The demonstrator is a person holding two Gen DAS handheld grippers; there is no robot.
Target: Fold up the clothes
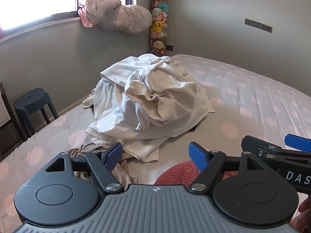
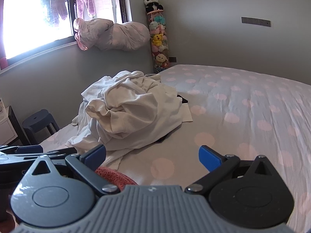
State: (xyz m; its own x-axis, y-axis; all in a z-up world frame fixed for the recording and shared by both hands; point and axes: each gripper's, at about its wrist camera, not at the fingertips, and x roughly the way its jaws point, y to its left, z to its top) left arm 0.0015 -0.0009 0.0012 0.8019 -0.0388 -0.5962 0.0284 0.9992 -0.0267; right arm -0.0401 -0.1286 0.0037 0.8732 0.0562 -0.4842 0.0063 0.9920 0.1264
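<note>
While both grippers hang empty above it, the pile of white clothes sits crumpled on the bed, towards the window-side edge. Just in front of the pile lie a beige garment and a red cloth, perhaps a towel. Left gripper and right gripper are side by side near the pile, fingers spread. Beyond the pile, a toy tube stands in the corner; a stool is beside the bed.
</note>
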